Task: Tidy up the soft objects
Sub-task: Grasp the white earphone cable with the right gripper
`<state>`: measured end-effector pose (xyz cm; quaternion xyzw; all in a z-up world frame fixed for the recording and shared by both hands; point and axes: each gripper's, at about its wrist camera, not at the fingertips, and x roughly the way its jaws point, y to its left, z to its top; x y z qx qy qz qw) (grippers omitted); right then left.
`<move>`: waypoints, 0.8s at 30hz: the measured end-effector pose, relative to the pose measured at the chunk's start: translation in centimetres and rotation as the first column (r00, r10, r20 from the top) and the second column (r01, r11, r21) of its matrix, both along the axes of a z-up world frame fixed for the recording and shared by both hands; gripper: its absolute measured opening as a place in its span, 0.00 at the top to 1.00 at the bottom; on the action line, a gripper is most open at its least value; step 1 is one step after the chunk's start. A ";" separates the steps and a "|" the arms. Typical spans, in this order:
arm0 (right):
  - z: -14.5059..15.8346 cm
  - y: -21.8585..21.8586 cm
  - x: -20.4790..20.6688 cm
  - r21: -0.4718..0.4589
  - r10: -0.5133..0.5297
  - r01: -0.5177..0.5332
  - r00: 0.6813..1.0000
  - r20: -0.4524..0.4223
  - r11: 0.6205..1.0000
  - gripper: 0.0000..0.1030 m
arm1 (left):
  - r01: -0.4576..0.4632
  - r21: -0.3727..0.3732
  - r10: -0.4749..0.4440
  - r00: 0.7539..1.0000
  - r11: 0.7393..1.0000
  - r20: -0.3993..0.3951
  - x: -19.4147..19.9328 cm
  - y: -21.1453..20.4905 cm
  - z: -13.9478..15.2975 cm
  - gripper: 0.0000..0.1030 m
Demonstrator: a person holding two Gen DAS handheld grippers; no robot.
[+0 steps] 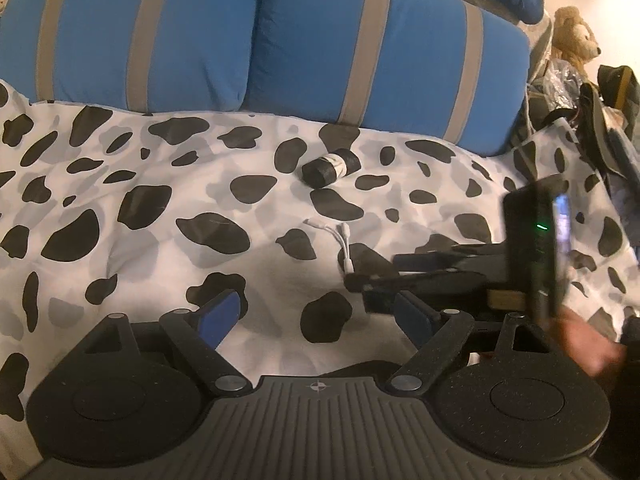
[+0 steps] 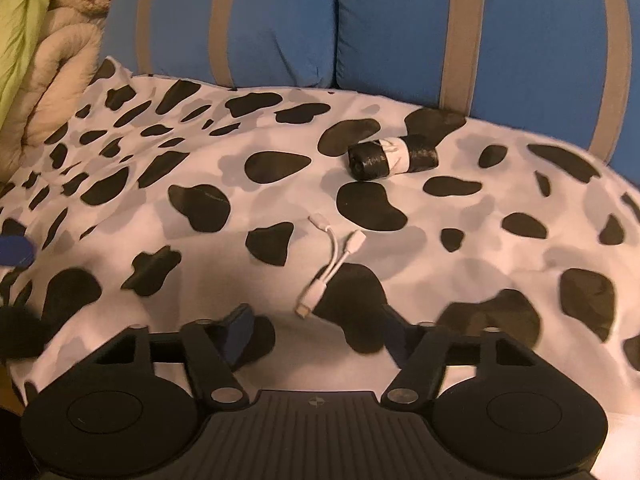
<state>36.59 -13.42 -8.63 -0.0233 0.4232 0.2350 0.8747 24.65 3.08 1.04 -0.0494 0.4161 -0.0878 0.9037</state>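
A white cover with black cow spots (image 1: 168, 216) (image 2: 208, 168) lies over the bed. Two blue pillows with grey stripes (image 1: 248, 32) (image 2: 360, 20) lean along its far edge. A tan teddy bear (image 1: 574, 36) sits at the far right in the left wrist view. My left gripper (image 1: 320, 316) is open and empty, low over the cover. My right gripper (image 2: 316, 332) is open and empty over the cover; it also shows in the left wrist view (image 1: 440, 276), just right of the left one.
A black roll with a white band (image 1: 331, 167) (image 2: 394, 158) lies near the pillows. A white adapter cable (image 1: 345, 246) (image 2: 330, 258) lies mid-cover. A beige quilt (image 2: 60, 64) and green fabric (image 2: 20, 20) are at left. Bags and clutter (image 1: 592, 112) are at right.
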 end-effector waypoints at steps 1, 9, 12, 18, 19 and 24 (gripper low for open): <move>-0.4 0.1 0.6 0.009 -0.013 0.013 1.000 -0.010 1.000 0.44 | -0.001 0.000 0.001 1.000 1.000 -0.004 0.1 0.0 0.0 0.18; -2.4 0.1 3.8 0.067 -0.104 0.107 0.994 -0.042 0.992 0.65 | -0.025 -0.033 0.024 0.999 0.999 -0.041 0.8 0.7 -0.1 0.18; -2.6 0.6 4.2 0.064 -0.115 0.116 0.993 -0.024 0.991 0.71 | -0.024 -0.044 0.022 0.999 0.999 -0.042 1.0 0.6 -0.1 0.18; -2.6 2.4 3.6 -0.061 -0.059 0.061 0.998 0.022 0.996 0.80 | -0.013 -0.044 0.011 0.998 0.999 -0.060 1.3 0.1 -0.4 0.18; -2.5 2.5 3.5 -0.080 -0.055 0.057 0.998 0.020 0.995 0.85 | -0.010 -0.045 0.007 0.998 0.999 -0.062 1.3 0.1 -0.5 0.18; -2.2 2.0 3.3 -0.107 -0.053 0.052 0.999 -0.006 0.993 0.92 | 0.004 -0.037 -0.006 0.997 0.999 -0.071 1.2 -0.1 -1.0 0.18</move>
